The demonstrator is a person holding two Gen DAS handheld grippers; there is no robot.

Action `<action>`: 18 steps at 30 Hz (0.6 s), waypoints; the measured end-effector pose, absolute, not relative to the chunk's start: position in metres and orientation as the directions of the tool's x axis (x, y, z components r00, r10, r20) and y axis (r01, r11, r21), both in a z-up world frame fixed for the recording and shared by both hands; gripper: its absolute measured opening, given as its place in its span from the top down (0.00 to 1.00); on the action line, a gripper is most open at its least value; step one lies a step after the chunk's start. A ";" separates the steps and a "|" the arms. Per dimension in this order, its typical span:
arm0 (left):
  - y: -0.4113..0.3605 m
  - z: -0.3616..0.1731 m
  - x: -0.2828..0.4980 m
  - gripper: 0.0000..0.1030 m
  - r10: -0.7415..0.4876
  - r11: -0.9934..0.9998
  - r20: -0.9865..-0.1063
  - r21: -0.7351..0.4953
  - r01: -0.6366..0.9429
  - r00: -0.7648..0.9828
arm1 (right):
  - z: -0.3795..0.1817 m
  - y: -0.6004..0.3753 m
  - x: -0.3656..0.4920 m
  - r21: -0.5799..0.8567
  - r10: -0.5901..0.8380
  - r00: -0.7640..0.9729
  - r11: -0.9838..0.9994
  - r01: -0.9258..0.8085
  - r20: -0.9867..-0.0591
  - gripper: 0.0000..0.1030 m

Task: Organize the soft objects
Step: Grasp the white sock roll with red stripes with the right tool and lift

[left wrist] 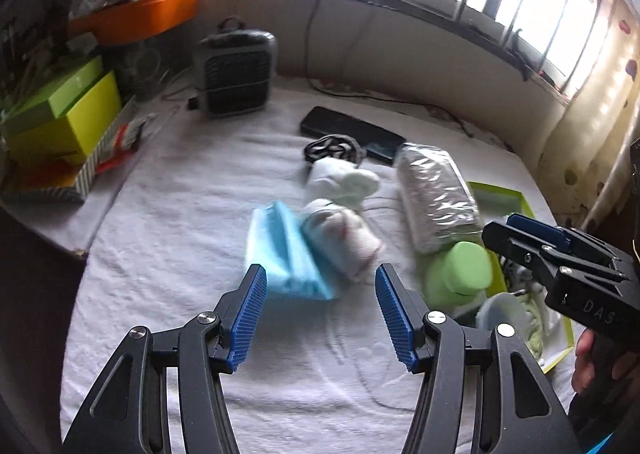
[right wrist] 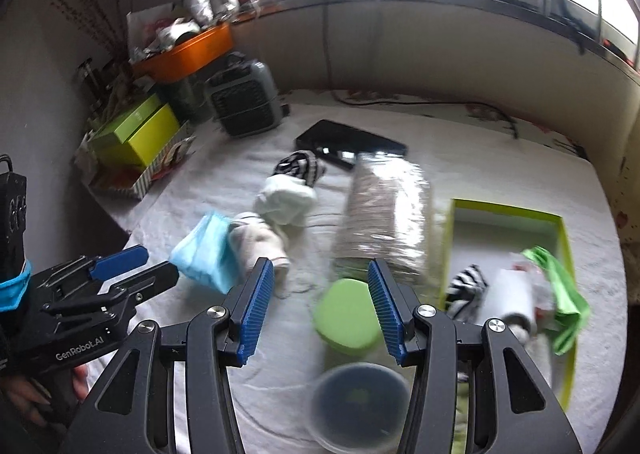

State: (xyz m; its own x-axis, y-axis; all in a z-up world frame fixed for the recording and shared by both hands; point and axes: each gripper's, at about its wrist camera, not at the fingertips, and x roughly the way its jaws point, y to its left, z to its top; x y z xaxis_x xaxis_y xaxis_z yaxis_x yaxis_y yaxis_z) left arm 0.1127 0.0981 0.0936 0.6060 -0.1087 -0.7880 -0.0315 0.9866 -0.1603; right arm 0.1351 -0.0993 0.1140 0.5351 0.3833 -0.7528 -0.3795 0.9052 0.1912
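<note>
White towelling covers the broad surface [left wrist: 168,213] under me, and everything soft lies scattered on it. Largest is the grey folded cloth in a clear plastic wrap [right wrist: 384,209], lying just beside the lime-green open box [right wrist: 566,250] that already holds a striped sock, a white roll and a green rag. Next comes the pale blue folded cloth [left wrist: 280,250], touching the white rolled sock bundle [left wrist: 344,242], with a second white bundle [left wrist: 340,181] beyond it. Smallest are the green lidded tub [right wrist: 346,314] and the round clear container [right wrist: 358,406].

My left gripper [left wrist: 320,318] hangs with jaws parted and empty before the blue cloth; my right gripper [right wrist: 320,314] is likewise parted and empty, above the green tub. I judge the blue cloth is next: straddle its thick folded edge, clamp deep, then lift without dragging the sock bundle.
</note>
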 end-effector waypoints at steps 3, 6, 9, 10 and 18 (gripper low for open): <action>0.109 0.088 0.112 0.45 -0.096 0.985 -0.795 -0.163 -0.057 0.599 | 0.110 -0.083 0.138 0.189 0.395 0.514 0.894 -0.406 -0.762 0.51; 0.118 0.081 0.112 0.45 -0.088 0.983 -0.804 -0.165 -0.077 0.588 | 0.104 -0.068 0.144 0.190 0.399 0.485 0.886 -0.424 -0.778 0.51; 0.127 0.076 0.112 0.45 -0.084 0.981 -0.809 -0.170 -0.095 0.582 | 0.095 -0.055 0.153 0.207 0.401 0.449 0.883 -0.420 -0.799 0.51; 0.129 0.074 0.112 0.45 -0.082 0.980 -0.810 -0.172 -0.101 0.581 | 0.091 -0.049 0.157 0.213 0.403 0.435 0.882 -0.421 -0.805 0.51; 0.146 0.063 0.109 0.45 -0.084 0.974 -0.819 -0.189 -0.128 0.568 | 0.062 -0.010 0.177 0.182 0.364 0.364 0.876 -0.448 -0.857 0.51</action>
